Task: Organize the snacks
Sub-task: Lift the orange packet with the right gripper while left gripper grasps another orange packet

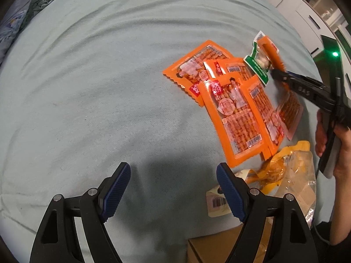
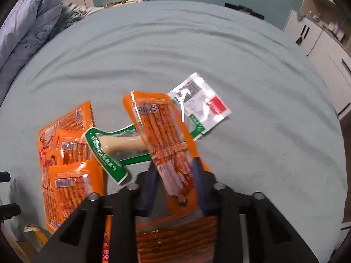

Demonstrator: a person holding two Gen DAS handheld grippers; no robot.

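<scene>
Several orange snack packets lie overlapping on a pale green bedsheet; they also show in the right wrist view. My right gripper is shut on one orange packet, held tilted above the pile; from the left wrist view this gripper holds it up at the right. A green-edged clear packet lies under it, and a white packet lies beyond. My left gripper is open and empty over bare sheet, left of the pile.
A yellow snack bag and a white barcoded packet lie near the front right beside a cardboard box. A folded quilt lies at the far left. White cabinets stand to the right.
</scene>
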